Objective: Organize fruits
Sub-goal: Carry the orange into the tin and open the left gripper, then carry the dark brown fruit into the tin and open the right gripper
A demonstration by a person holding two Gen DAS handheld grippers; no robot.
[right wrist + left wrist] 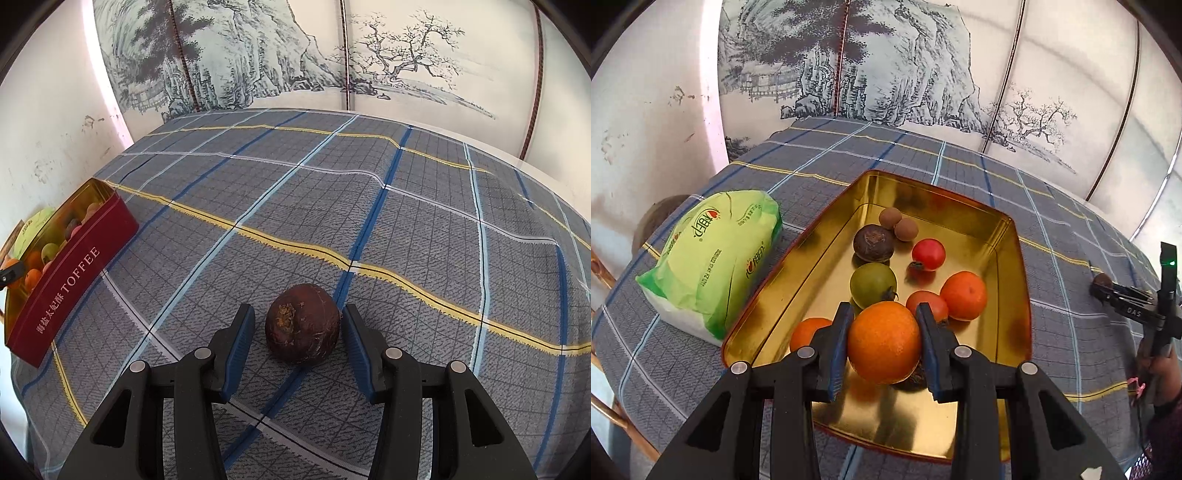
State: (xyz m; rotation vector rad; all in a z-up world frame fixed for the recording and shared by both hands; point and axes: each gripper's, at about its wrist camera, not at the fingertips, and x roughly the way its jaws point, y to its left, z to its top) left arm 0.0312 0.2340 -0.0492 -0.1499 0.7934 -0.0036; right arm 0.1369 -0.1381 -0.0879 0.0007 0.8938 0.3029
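My left gripper (884, 314) is shut on an orange (884, 341) and holds it over the near part of a gold-lined tin (1012, 280). The tin holds several fruits: a green one (873, 284), two red ones (928, 254), oranges (964, 295), a dark brown one (873, 243) and two small tan ones (890, 218). My right gripper (298, 314) is open around a dark brown round fruit (302, 328) that lies on the checked cloth; neither pad touches it. The red tin (70, 277) marked TOFFEE shows at the far left of the right wrist view.
A green tissue pack (709, 266) lies on the cloth left of the tin. The right gripper (1108, 286) with its brown fruit shows at the right edge of the left wrist view. A painted screen (295, 55) stands behind the table.
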